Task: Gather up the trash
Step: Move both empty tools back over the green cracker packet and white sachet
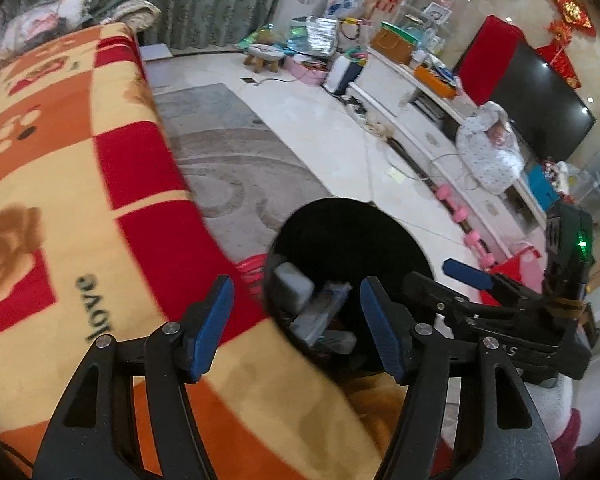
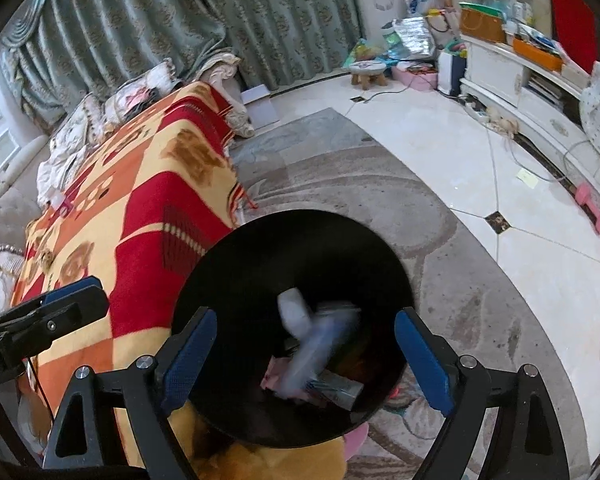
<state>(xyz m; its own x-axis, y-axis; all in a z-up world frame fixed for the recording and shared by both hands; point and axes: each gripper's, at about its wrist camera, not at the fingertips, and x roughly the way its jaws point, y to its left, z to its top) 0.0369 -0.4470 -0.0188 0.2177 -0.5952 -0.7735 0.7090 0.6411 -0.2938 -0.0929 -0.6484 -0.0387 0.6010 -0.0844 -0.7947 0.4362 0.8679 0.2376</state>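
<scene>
A black round trash bin (image 2: 260, 264) stands on the rug beside the blanket-covered table; it also shows in the left wrist view (image 1: 340, 228). Several pieces of trash lie in it: a pale grey piece (image 2: 294, 312), a blurred blue-white wrapper (image 2: 320, 344) and a silvery packet (image 2: 340, 390). My right gripper (image 2: 304, 356) is open and empty right above the bin's mouth. My left gripper (image 1: 296, 326) is open and empty over the bin's near rim. The right gripper (image 1: 472, 276) shows at the right of the left wrist view.
A table under a red, orange and yellow blanket (image 1: 60, 200) is on the left. A grey patterned rug (image 2: 440, 280) and white tiled floor (image 2: 440, 140) lie beyond. A white TV cabinet (image 1: 440, 120) with a television (image 1: 540, 92) is at the right. Clutter and a small stool (image 2: 368, 70) stand by the curtains.
</scene>
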